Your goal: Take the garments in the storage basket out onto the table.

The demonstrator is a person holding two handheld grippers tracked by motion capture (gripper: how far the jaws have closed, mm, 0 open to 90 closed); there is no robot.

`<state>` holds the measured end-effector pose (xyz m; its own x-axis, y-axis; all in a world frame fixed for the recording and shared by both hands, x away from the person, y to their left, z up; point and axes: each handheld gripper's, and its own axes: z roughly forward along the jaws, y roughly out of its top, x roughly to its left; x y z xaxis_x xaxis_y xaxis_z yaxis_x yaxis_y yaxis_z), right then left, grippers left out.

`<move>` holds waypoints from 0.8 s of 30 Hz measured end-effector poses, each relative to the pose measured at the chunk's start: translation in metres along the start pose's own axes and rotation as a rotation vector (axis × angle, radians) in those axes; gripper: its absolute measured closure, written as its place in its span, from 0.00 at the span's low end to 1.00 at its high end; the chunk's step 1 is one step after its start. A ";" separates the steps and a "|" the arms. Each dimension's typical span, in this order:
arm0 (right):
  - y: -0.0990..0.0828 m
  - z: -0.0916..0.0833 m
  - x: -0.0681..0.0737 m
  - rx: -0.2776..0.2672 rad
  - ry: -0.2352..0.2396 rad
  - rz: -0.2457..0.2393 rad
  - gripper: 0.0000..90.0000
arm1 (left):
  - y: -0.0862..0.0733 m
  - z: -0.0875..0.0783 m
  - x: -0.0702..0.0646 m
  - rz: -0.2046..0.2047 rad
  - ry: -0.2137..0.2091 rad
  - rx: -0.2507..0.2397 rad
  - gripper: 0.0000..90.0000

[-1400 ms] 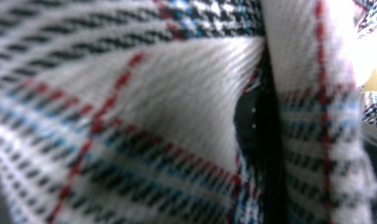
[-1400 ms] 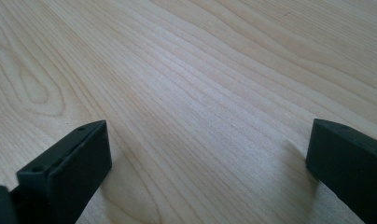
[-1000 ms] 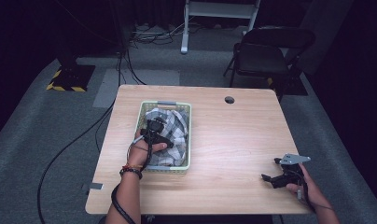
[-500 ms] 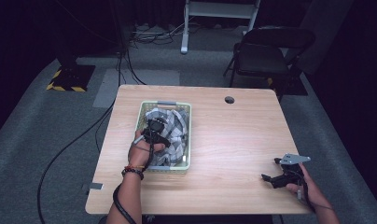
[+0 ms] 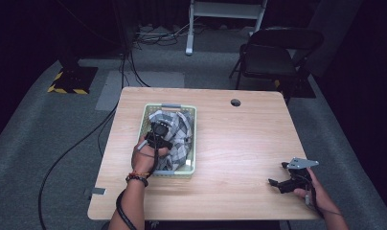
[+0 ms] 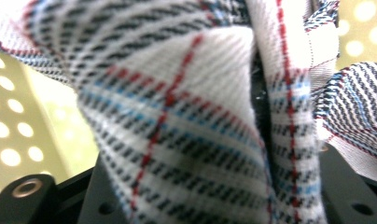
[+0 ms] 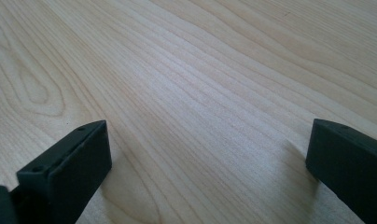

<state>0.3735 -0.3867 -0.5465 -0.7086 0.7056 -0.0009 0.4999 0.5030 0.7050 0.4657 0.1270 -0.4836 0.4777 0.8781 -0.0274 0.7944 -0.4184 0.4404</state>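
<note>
A pale green perforated basket (image 5: 195, 139) stands on the left half of the wooden table (image 5: 239, 139). A white checked cloth (image 5: 181, 136) with black, blue and red lines lies crumpled in it. My left gripper (image 5: 159, 133) reaches down into the basket. Its jaws have just been closing, and a fold of the cloth (image 6: 186, 116) is bunched between them, with the basket wall (image 6: 18, 140) behind. My right gripper (image 5: 279, 184) rests near the table's front right corner. It stands open (image 7: 207, 158) over bare wood (image 7: 200, 70).
A round cable hole (image 5: 235, 102) sits near the table's far edge. A dark folding chair (image 5: 273, 52) stands behind the far right corner. Cables (image 5: 76, 148) trail over the grey floor at the left.
The left gripper's jaws have come together on the cloth in the basket, with the hand nearly in the same place. The right gripper has stayed still.
</note>
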 end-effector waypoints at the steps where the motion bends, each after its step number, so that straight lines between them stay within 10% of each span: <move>1: 0.000 0.000 0.000 0.000 0.000 0.000 0.00 | 0.000 -0.001 0.000 -0.001 0.001 -0.004 0.59; 24: 0.000 0.000 0.000 0.000 0.000 0.000 0.00 | -0.010 -0.026 0.001 -0.052 -0.063 -0.132 0.62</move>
<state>0.3735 -0.3867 -0.5464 -0.7088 0.7054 -0.0008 0.4999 0.5030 0.7050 0.4480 0.1382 -0.4647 0.4634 0.8796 -0.1073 0.7643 -0.3355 0.5507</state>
